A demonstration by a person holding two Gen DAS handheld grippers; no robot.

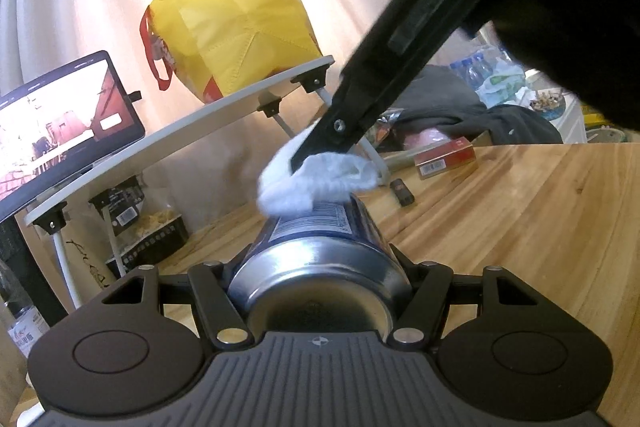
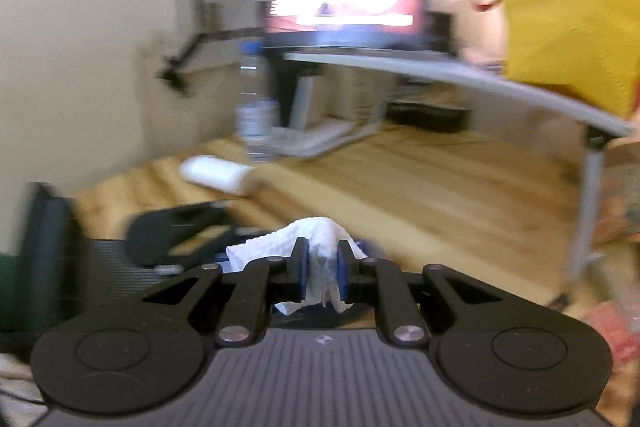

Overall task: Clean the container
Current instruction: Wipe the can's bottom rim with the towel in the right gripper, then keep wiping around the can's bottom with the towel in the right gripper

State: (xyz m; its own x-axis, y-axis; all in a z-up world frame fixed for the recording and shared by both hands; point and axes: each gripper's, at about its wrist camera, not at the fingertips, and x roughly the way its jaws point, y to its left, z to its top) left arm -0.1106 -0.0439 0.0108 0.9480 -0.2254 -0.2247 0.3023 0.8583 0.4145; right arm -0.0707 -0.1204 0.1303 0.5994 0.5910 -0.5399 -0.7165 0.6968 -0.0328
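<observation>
My left gripper (image 1: 318,263) is shut on a blue and silver can (image 1: 320,247), held lying on its side with its concave base toward the camera. My right gripper (image 2: 323,271) is shut on a white paper towel (image 2: 308,247). In the left wrist view the right gripper (image 1: 316,155) comes in from the upper right and presses the towel (image 1: 316,179) on the can's far upper side. In the blurred right wrist view, a bit of blue can (image 2: 362,251) shows below the towel, and the left gripper (image 2: 180,231) lies at the left.
A wooden table (image 1: 520,227) carries a white laptop stand (image 1: 180,131) with a laptop (image 1: 60,119) and a yellow bag (image 1: 240,27). A red box (image 1: 446,157), a small black object (image 1: 402,191), dark clothing (image 1: 460,107), a water bottle (image 2: 254,115) and a white roll (image 2: 218,173) lie around.
</observation>
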